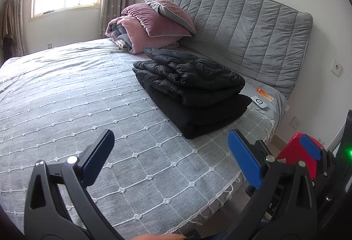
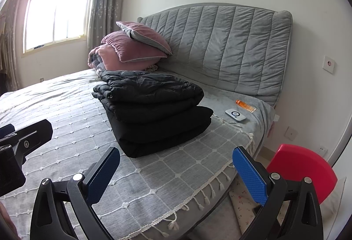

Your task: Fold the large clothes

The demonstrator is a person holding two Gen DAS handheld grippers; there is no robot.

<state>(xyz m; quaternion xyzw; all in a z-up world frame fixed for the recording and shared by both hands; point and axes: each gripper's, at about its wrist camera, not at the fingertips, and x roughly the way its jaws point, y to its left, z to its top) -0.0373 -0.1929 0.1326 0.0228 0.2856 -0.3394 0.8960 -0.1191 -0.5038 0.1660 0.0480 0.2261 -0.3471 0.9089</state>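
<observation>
Your left gripper [image 1: 170, 153] sits nearest, jaws spread wide, nothing between the blue pads [image 1: 244, 160], hovering over the near edge of the bed. Your right gripper [image 2: 176, 168] is the same: wide apart, holding nothing, over the fringed corner of the grey quilted bedspread [image 2: 154, 185]. In the left wrist view you see the right gripper's blue pad at far right; in the right wrist view the left gripper's black body pokes in at the left edge. A red stool [image 2: 308, 171] stands on the floor just beside the bed's corner, right of your right gripper. Further in, the folded black clothes [image 1: 189, 90] lie stacked on the bedspread, several layers, the top one a puffy quilted piece, clear of both grippers. Just past the stack, near the headboard side, a small white device [image 2: 235, 115] and an orange tube [image 2: 245, 106] lie on the grey sheet, near each other but apart. Behind the stack, pink pillows [image 1: 154, 18] sit piled on a rolled pink blanket [image 1: 123, 29]. The grey padded headboard [image 1: 253, 37] backs against the wall. Farthest off: window [image 2: 55, 13] with curtains [image 2: 105, 2].
</observation>
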